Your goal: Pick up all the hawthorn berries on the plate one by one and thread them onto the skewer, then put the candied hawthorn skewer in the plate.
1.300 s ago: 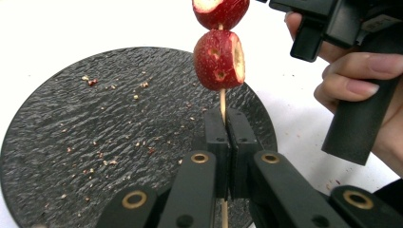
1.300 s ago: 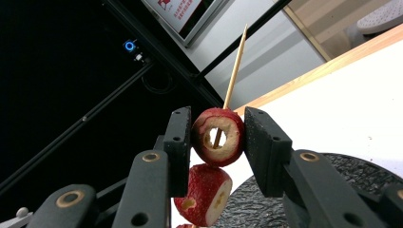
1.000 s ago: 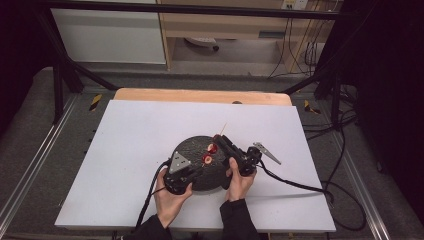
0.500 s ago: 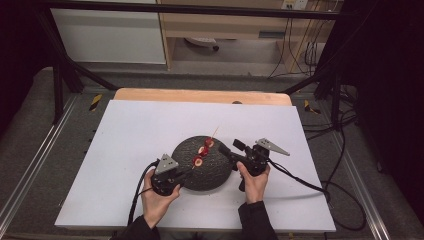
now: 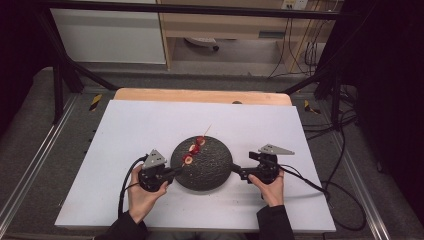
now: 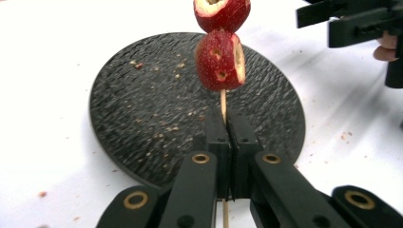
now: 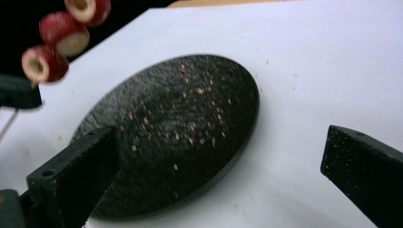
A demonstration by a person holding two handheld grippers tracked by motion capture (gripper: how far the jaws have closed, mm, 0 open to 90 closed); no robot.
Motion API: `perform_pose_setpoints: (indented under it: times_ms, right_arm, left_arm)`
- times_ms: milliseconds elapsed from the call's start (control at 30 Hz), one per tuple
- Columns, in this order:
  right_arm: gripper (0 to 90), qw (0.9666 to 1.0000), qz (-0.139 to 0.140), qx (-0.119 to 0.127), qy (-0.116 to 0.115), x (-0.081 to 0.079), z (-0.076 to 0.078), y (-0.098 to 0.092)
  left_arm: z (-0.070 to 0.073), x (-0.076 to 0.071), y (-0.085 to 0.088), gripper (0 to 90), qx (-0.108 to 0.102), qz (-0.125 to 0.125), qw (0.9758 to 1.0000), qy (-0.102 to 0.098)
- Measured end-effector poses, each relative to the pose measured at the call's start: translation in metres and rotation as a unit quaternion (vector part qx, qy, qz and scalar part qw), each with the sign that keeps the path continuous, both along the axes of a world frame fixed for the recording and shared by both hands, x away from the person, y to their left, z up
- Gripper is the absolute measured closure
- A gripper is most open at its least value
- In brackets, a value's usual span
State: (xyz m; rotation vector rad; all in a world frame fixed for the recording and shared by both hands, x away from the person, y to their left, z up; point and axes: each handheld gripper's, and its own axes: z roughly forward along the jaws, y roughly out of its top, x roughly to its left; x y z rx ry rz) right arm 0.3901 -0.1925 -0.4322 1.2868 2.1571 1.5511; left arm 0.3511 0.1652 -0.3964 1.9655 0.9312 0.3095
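Left gripper [image 5: 172, 172] low at the near left, jaws clamped tight together, pointing right. Right gripper [image 5: 235, 172] at the near right, pointing left, jaws just been opening, now wide with nothing between them. Both forearms come in from the near edge, well apart.

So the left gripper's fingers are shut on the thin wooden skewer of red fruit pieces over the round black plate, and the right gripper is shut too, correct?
Not quite. The right gripper is open; the right gripper view shows its fingers wide apart, having just been opening, with nothing between them. The rest holds.
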Motion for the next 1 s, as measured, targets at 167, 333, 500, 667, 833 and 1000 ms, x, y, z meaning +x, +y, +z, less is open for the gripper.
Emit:
perform_pose_setpoints:
  times_ms: [167, 333, 500, 667, 833, 1000]
  right_arm:
    - [0.4, 0.9996, 0.017, -0.02, 0.004, -0.007, -0.006, -0.015]
    - [0.4, 0.999, 0.03, -0.034, 0.006, -0.014, -0.011, -0.032]
    - [0.5, 0.9979, 0.03, -0.056, 0.015, -0.02, -0.016, -0.045]
    - [0.5, 0.9972, 0.029, -0.066, 0.017, -0.025, -0.022, -0.056]
    - [0.5, 0.9967, 0.029, -0.074, 0.018, -0.029, -0.023, -0.064]
    - [0.5, 0.9964, 0.025, -0.079, 0.02, -0.031, -0.026, -0.069]
  left_arm:
    - [0.002, 0.008, 0.007, 88.6, 0.01, -0.005, 0.9999, 0.009]
    - [0.004, 0.017, 0.01, 88.6, 0.015, -0.002, 0.9997, 0.02]
    - [0.004, 0.026, 0.009, 88.6, 0.033, -0.002, 0.999, 0.029]
    - [0.003, 0.032, 0.004, 88.6, 0.048, -0.005, 0.998, 0.039]
    - [0.003, 0.037, -0.003, 88.6, 0.064, -0.009, 0.9967, 0.049]
    - [0.001, 0.041, -0.01, 88.5, 0.083, -0.016, 0.9947, 0.058]
